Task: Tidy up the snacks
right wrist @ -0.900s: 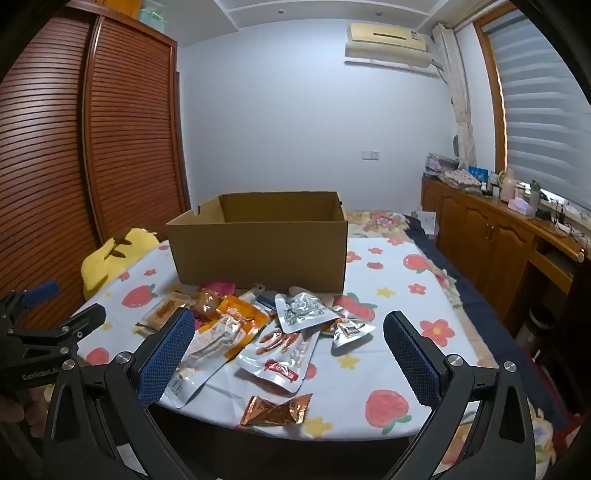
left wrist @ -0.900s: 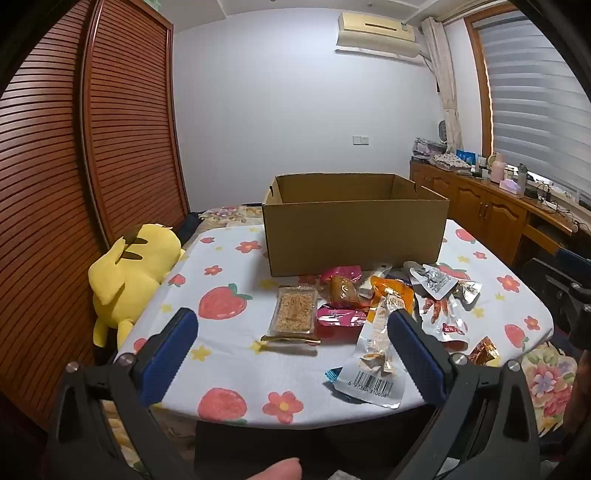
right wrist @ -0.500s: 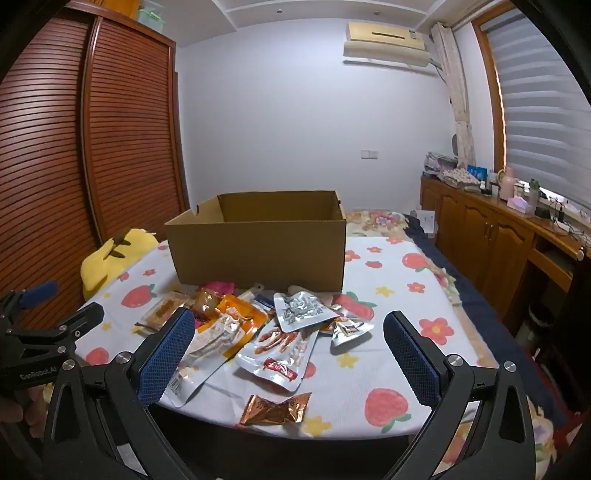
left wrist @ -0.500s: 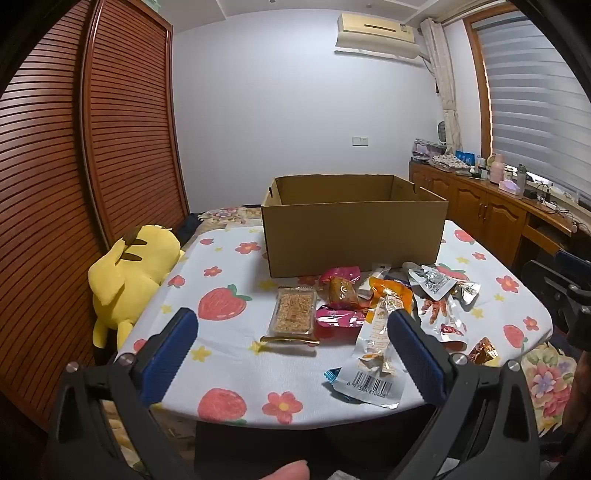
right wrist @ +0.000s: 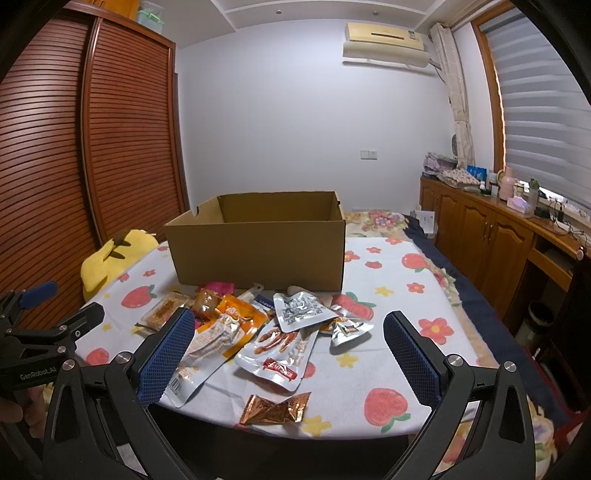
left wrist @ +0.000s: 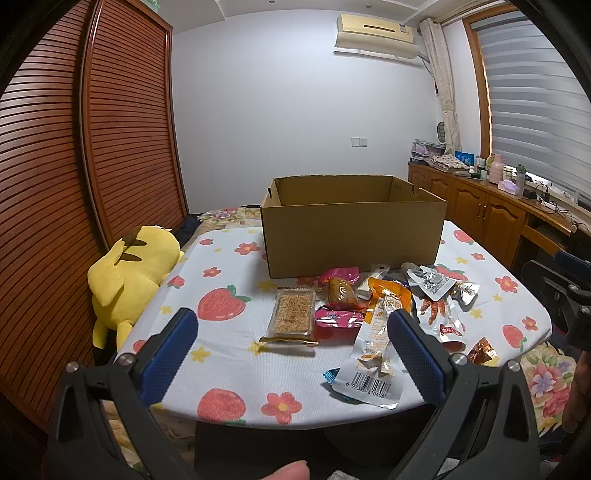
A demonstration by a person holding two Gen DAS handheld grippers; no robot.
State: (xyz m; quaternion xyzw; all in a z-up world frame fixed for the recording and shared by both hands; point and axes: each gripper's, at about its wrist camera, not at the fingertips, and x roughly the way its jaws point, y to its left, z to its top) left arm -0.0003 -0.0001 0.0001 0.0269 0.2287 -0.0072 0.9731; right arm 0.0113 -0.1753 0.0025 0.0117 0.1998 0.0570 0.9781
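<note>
both wide open, left gripper (left wrist: 291, 347) and right gripper (right wrist: 288, 350), holding nothing. light, crinkly, slippery snack bags (right wrist: 275, 345) near table's (right wrist: 391, 354) front edge; best pinched by a flat edge.

**Room around the table**

A yellow plush (left wrist: 129, 273) leans at the left edge of the table (left wrist: 229, 354), which wears a strawberry-and-flower cloth. Slatted wooden doors (left wrist: 92, 166) stand behind it. An air conditioner (left wrist: 376, 29) hangs high on the far wall; cabinets (right wrist: 487, 240) under blinds (right wrist: 546, 110) line the right side.
</note>
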